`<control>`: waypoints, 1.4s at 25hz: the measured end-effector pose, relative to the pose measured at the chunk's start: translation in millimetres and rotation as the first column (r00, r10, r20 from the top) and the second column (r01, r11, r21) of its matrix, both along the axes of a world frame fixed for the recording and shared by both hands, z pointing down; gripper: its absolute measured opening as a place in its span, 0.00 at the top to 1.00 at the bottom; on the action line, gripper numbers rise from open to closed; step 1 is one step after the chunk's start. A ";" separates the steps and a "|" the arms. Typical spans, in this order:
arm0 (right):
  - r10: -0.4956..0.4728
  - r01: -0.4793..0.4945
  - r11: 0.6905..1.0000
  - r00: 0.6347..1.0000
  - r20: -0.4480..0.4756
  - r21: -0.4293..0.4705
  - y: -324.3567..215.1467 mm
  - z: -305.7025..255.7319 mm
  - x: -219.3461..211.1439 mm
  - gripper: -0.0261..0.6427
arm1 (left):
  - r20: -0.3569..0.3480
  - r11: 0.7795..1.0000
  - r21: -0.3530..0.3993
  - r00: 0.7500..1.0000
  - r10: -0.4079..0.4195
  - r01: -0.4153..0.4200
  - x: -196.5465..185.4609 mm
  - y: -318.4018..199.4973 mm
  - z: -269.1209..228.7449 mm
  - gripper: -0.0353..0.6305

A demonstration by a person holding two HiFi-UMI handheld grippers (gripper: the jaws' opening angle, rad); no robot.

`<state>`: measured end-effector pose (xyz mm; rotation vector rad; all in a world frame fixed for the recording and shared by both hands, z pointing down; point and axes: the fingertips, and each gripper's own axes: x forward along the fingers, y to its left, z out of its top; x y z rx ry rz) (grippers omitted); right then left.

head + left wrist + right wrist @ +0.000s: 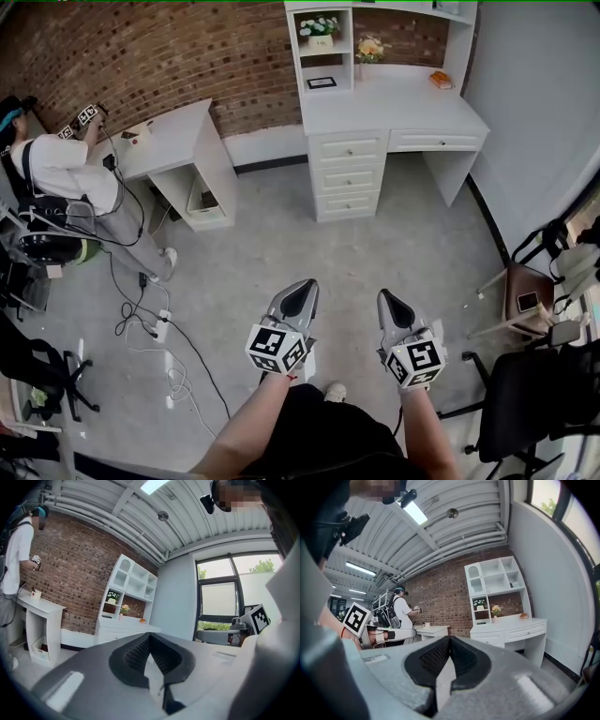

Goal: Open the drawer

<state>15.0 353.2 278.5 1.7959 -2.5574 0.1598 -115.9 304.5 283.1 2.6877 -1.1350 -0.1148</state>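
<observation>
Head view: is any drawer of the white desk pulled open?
No, the drawer fronts on the white desk all sit flush, none pulled out.

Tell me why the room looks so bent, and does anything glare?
Head view: the wide lens bows the brick wall; light is even. Left gripper view: the window washes out bright. Right gripper view: the ceiling light glares, corners go dark.

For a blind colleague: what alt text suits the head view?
The left gripper and right gripper, both shut and empty, hang over grey floor, short of a white desk with closed drawers. Another person stands at a smaller desk.
</observation>
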 end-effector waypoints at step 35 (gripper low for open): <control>0.028 -0.029 0.997 1.000 -0.013 -0.070 -308.1 25.3 102.7 0.96 | -0.007 0.999 -0.023 1.000 0.025 -0.025 107.7 -322.3 22.3 0.94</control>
